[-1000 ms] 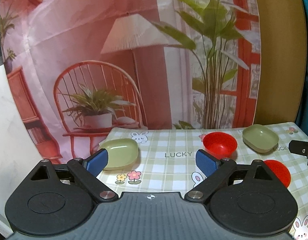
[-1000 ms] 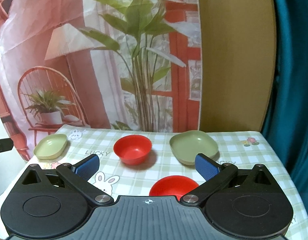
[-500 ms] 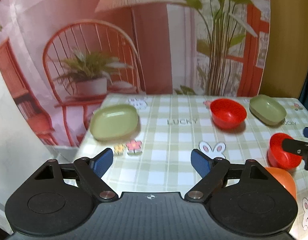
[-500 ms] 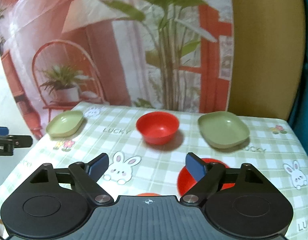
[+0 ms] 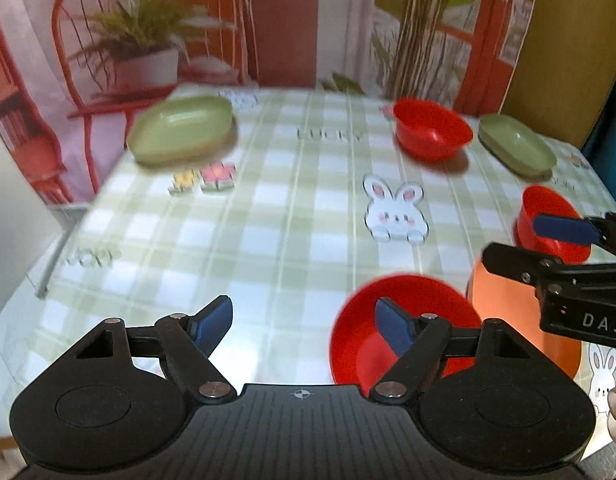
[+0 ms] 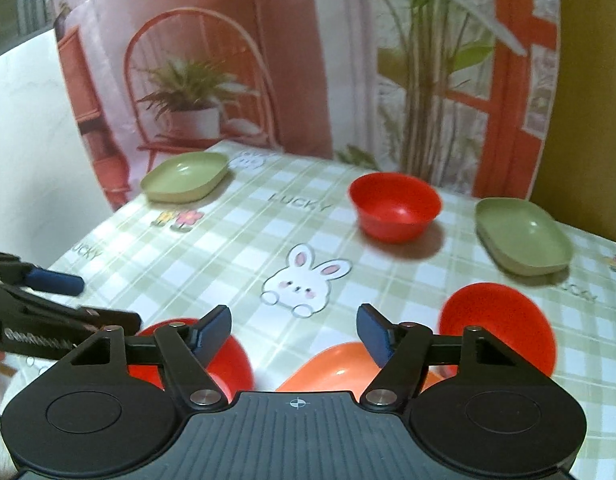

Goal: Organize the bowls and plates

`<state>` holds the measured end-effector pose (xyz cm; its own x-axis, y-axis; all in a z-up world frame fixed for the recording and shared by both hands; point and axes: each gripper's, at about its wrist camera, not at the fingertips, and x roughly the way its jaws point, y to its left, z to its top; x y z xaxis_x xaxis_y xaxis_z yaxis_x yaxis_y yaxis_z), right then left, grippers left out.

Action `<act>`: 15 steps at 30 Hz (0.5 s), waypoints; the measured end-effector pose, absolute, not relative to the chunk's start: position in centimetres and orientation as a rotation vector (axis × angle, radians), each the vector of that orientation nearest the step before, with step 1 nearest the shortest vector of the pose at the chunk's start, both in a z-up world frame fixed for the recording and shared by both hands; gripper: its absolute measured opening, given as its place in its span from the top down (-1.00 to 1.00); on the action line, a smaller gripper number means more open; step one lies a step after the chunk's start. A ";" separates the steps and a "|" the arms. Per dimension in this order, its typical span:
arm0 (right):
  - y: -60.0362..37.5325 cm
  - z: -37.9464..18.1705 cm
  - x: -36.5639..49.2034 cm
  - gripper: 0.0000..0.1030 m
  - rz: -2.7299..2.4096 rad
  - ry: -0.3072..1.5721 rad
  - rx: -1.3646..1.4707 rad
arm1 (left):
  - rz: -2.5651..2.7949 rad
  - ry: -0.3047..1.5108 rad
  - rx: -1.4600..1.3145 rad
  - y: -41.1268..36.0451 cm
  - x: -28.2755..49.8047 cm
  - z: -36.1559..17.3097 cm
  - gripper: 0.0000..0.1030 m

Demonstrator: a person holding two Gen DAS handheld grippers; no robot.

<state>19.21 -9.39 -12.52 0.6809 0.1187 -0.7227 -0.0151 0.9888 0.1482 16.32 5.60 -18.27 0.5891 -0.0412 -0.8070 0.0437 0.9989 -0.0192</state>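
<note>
From the left wrist, the left gripper [image 5: 304, 322] is hanging over the near part of the checked tablecloth [image 5: 292, 216] with its jaws spread wide and nothing between them. Its right finger is passing in front of a red bowl [image 5: 360, 344] at the near right; whether it is touching the bowl cannot be told. Just right of that bowl an orange dish [image 5: 500, 312] is lying, partly hidden by the right gripper [image 5: 524, 248], which is reaching in from the right edge. Behind it a second red bowl [image 5: 548, 208] is sitting. Farther off, a third red bowl [image 5: 432, 130] and a green plate [image 5: 516, 148] are standing at the far right, and another green plate [image 5: 180, 128] at the far left, well apart from them.

From the right wrist, the right gripper [image 6: 294, 330] is also gaping wide and carrying nothing. The orange dish [image 6: 336, 372] is lying directly below the gap, with red bowls at near left [image 6: 232, 364] and near right [image 6: 500, 320]. The left gripper [image 6: 56, 296] is entering at the left edge.

This looks like the approach step, before any grasp: nothing is stacked yet. The next move probably calls for each gripper dropping to a rim, closing one finger inside and one outside, then nesting like with like.
</note>
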 end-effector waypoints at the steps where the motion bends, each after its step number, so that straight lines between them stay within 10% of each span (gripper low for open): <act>1: -9.2 -12.7 19.2 -0.23 0.084 0.823 0.136 | -0.055 0.953 -0.005 5.5 16.2 -18.5 -0.53; 15: -7.1 -15.0 19.5 0.19 0.181 0.891 0.122 | -0.125 1.074 -0.127 5.4 15.4 -21.2 0.07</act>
